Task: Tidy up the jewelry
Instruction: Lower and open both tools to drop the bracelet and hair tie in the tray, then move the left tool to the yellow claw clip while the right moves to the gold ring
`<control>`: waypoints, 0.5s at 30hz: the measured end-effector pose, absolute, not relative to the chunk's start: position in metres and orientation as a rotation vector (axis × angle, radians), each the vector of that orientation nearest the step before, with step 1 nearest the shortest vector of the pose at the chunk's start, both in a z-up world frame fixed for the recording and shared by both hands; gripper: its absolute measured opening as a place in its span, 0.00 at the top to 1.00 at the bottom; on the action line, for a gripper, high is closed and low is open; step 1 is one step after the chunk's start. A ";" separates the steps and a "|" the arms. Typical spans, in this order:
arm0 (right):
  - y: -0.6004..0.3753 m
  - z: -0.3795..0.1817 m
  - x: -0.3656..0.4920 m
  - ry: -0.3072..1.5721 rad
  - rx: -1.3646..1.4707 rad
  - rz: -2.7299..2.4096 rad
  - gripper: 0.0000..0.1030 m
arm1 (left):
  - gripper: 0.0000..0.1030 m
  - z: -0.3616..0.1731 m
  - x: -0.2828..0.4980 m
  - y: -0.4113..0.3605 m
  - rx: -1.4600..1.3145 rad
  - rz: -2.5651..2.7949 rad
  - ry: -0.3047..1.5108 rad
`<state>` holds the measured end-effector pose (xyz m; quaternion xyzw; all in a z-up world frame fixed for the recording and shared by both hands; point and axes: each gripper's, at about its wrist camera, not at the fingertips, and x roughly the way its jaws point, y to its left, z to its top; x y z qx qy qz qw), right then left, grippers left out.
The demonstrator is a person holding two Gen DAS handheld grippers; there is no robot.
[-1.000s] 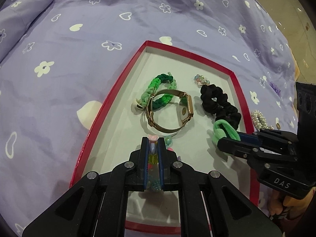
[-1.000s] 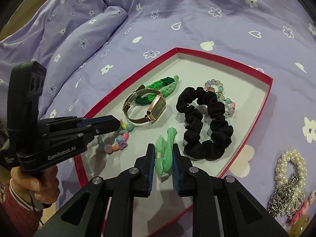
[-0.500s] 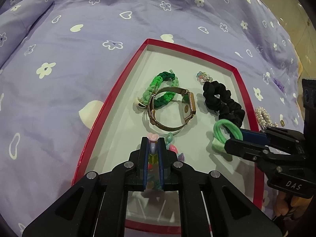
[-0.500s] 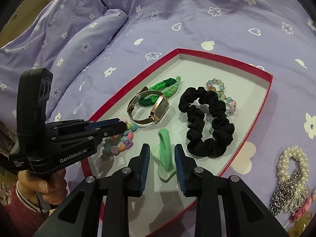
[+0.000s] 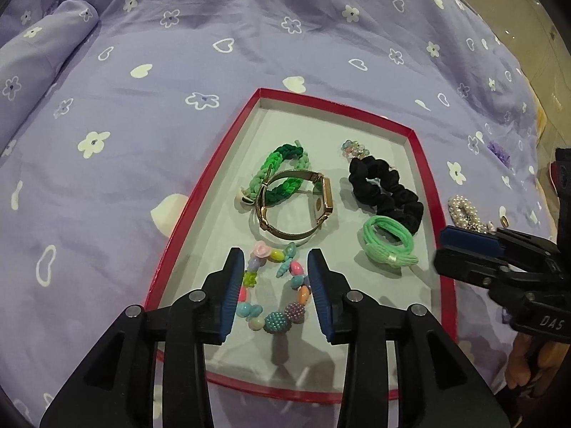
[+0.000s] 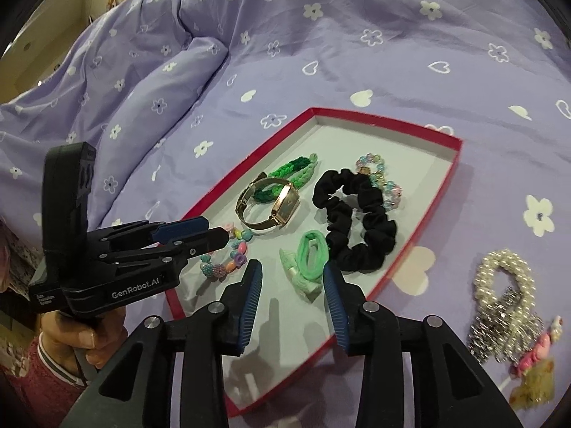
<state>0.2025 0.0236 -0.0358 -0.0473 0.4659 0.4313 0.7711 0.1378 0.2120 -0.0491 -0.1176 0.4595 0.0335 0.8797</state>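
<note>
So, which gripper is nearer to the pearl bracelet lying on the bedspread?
Right. The right gripper is open over the tray's near right side, beside the pearl bracelet. The left gripper is open around the colourful bead bracelet, farther away.

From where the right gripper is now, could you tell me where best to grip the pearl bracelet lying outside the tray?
Grip the upper arc of the pearl bracelet, coming from above. It lies flat on the bedspread, and its lower part is tangled with a silver chain, so the top loop looks freest.
</note>
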 end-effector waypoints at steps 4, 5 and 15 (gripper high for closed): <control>0.004 -0.025 0.198 0.989 -0.064 0.925 0.60 | 0.64 -0.043 0.134 0.208 -0.242 0.067 0.949; 0.000 -0.023 0.197 0.985 -0.056 0.923 0.59 | 0.63 -0.041 0.132 0.206 -0.240 0.066 0.945; -0.070 -0.011 0.189 0.951 0.036 0.835 0.55 | 0.52 -0.020 0.113 0.174 -0.243 0.019 0.906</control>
